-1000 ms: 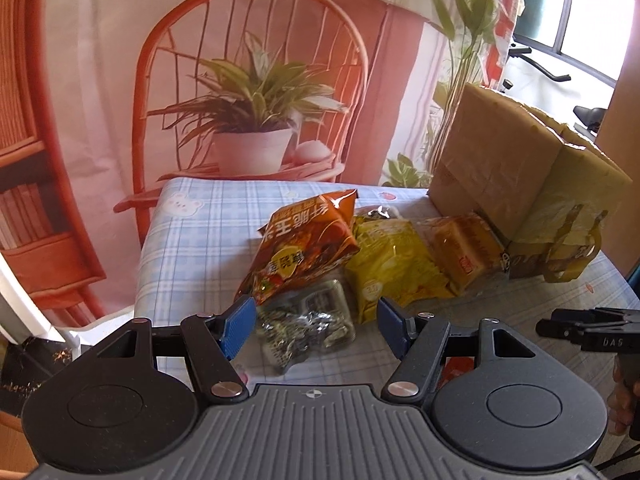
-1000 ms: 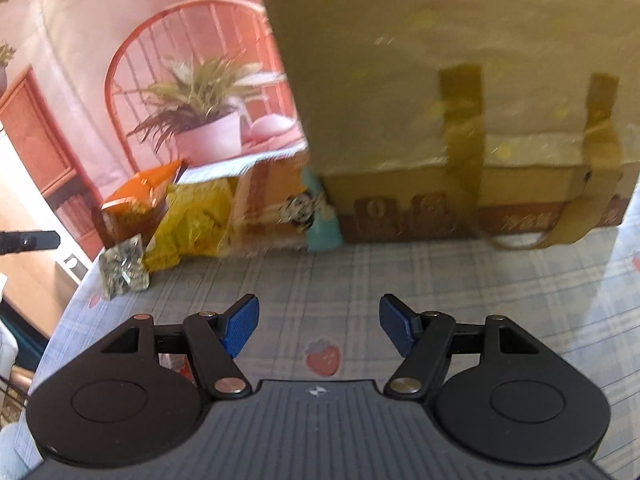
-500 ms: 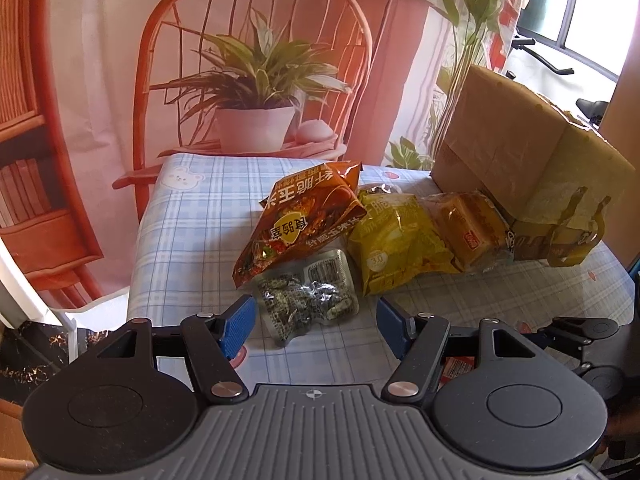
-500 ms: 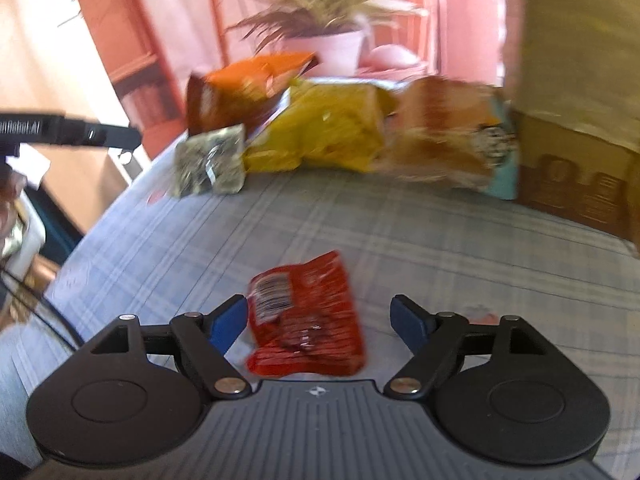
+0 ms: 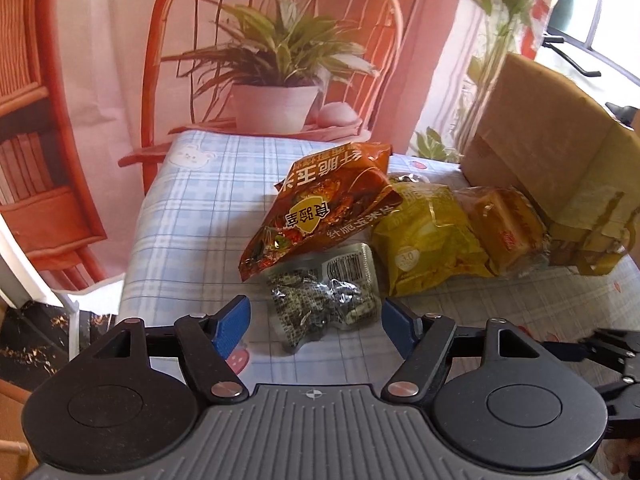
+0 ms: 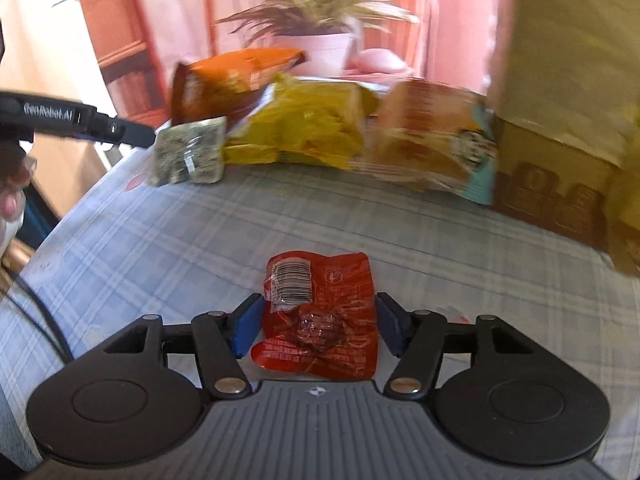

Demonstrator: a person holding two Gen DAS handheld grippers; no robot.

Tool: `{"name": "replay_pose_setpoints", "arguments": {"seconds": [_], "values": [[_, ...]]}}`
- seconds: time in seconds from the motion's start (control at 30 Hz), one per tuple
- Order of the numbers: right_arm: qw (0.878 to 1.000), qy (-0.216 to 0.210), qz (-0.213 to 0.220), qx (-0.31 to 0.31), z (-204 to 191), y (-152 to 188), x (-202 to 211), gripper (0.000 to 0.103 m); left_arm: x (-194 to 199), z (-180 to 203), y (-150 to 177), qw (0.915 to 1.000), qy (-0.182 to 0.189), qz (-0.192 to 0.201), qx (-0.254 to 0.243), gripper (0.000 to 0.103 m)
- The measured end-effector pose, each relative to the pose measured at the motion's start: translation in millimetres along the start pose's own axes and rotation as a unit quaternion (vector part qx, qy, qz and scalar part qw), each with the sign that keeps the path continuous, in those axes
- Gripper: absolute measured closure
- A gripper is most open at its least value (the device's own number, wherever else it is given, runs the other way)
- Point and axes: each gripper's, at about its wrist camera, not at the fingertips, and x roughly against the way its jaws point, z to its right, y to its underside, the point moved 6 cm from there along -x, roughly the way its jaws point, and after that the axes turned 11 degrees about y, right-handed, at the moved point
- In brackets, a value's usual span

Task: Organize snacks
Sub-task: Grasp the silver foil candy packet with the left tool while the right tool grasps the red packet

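A clear packet of silver-wrapped sweets [image 5: 324, 304] lies on the blue checked tablecloth [image 5: 192, 216]. My left gripper [image 5: 314, 326] hangs just above its near end with jaws opening, the pads clear of it on both sides. A flat red snack packet [image 6: 320, 316] lies between the fingers of my right gripper [image 6: 318, 326]. Those jaws are closing, and the pads stand right at the packet's edges without squeezing it. Each gripper also shows from the side in the other's view: the left gripper [image 6: 80, 120] and the right gripper [image 5: 592, 348].
Behind the sweets lean an orange-brown chip bag [image 5: 328, 208], a yellow bag [image 5: 428, 240] and a bread packet [image 5: 504, 232]. A big brown paper bag [image 5: 560, 140] stands at the back right. The table's left edge [image 5: 132, 264] drops to the floor. A printed backdrop hangs behind.
My right gripper swung from facing the paper bag to over the red packet and narrowed around it. The left gripper sank toward the sweets packet and widened.
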Motion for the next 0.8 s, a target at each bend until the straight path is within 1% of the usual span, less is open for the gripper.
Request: {"name": "replay_pose_setpoints", "arguments": {"seconds": [0.03, 0.1, 0.17, 0.27, 0.4, 0.47, 0.5, 0.53, 0.57, 0.63, 0.67, 0.73, 0.8], "values": [[1.0, 0.002, 0.0, -0.01, 6, 0, 1, 0.041, -6, -1, 0, 1.0, -0.006, -0.002, 0.005, 0.023], [1.0, 0.007, -0.001, -0.023, 14, 1, 1, 0.041, -17, -4, 0, 0.9996, -0.02, -0.006, 0.019, 0.019], [1.0, 0.008, -0.001, -0.03, 20, 1, 2, 0.041, -24, -6, 0, 0.999, -0.024, -0.007, 0.036, 0.018], [0.999, 0.01, 0.002, -0.031, 22, 4, 5, 0.041, -29, -7, -2, 0.9982, -0.016, 0.005, 0.058, 0.018], [1.0, 0.01, 0.004, -0.028, 21, 3, 5, 0.041, -40, -10, -5, 0.9975, -0.031, 0.008, 0.063, 0.019], [0.999, 0.007, 0.004, -0.031, 23, 3, 5, 0.041, -46, -13, -4, 0.997, -0.035, 0.007, 0.069, 0.021], [0.999, 0.006, 0.004, -0.033, 24, 3, 5, 0.041, -47, -15, -3, 0.9968, -0.037, 0.005, 0.071, 0.025], [0.999, 0.006, 0.005, -0.035, 25, 4, 5, 0.041, -48, -15, 0, 0.9967, -0.036, 0.003, 0.073, 0.032], [0.999, 0.005, 0.005, -0.036, 26, 4, 5, 0.041, -46, -14, 1, 0.9968, -0.043, 0.007, 0.067, 0.036], [0.999, 0.005, 0.006, -0.036, 26, 5, 6, 0.041, -44, -11, 4, 0.9979, -0.032, 0.01, 0.055, 0.052], [0.999, 0.005, 0.006, -0.036, 26, 5, 6, 0.041, -42, -10, 5, 0.998, -0.025, 0.01, 0.057, 0.053], [0.999, 0.006, 0.005, -0.034, 25, 4, 7, 0.041, -38, -8, 6, 0.9982, -0.024, 0.012, 0.053, 0.06], [0.999, 0.017, 0.006, -0.034, 29, 4, 8, 0.041, -33, -7, 10, 0.9985, -0.024, 0.015, 0.048, 0.062]]}}
